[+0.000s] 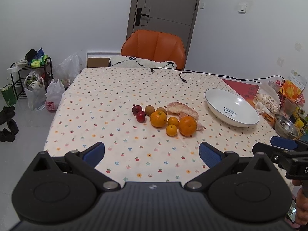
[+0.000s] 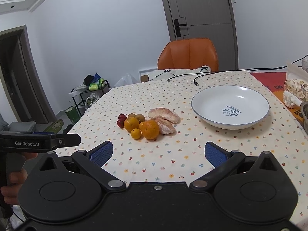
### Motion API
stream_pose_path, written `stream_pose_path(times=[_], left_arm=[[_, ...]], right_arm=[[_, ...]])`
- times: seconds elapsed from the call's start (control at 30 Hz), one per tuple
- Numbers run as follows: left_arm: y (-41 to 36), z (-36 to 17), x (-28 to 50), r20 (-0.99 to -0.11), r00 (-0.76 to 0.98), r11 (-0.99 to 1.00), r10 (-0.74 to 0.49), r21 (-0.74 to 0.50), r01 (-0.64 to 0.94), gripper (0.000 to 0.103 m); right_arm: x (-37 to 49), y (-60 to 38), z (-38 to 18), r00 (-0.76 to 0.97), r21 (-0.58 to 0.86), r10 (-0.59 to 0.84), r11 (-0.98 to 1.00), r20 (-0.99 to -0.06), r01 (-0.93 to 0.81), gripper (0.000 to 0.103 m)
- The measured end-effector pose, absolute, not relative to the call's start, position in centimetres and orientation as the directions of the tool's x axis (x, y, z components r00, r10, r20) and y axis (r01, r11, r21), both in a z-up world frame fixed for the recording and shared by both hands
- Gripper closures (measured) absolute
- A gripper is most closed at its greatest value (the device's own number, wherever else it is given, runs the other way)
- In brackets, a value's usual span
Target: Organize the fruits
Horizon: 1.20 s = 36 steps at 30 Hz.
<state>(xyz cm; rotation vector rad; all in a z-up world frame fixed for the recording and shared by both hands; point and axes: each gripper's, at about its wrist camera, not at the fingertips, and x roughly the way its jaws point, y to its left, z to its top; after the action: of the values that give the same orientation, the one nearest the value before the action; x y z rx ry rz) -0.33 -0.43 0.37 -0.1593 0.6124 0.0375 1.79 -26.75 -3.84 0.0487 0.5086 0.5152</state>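
- Left gripper [image 1: 152, 155] hovered over the bench [image 1: 96, 104], jaws spread wide, empty.
- Right gripper [image 2: 158, 154] likewise spread and empty.
- Fruits [image 2: 146, 124] lay clustered ahead of both grippers.
- Plate [image 2: 204, 104] sat empty, ahead and right of them.

Four oranges [image 1: 158, 118], two pomelo segments [image 1: 181, 109], one plate [image 1: 232, 107].

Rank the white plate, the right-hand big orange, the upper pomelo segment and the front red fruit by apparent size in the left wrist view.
1. white plate, by far the largest.
2. upper pomelo segment, longer than the orange, though flatter.
3. right-hand big orange.
4. front red fruit, the smallest.

All lie at similar depth, so the order seems safe.
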Motion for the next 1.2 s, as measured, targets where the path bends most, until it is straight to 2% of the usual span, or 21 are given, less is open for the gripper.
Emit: stream_pose_path(times=[1.2], left_arm=[[0.4, 0.7, 0.9, -0.585, 0.811, 0.986, -0.004, -0.137, -0.094, 0.000]], right_arm=[[3.1, -26.4, -3.4, 0.743, 0.179, 0.492, 0.867, -0.453, -0.465, 0.000]])
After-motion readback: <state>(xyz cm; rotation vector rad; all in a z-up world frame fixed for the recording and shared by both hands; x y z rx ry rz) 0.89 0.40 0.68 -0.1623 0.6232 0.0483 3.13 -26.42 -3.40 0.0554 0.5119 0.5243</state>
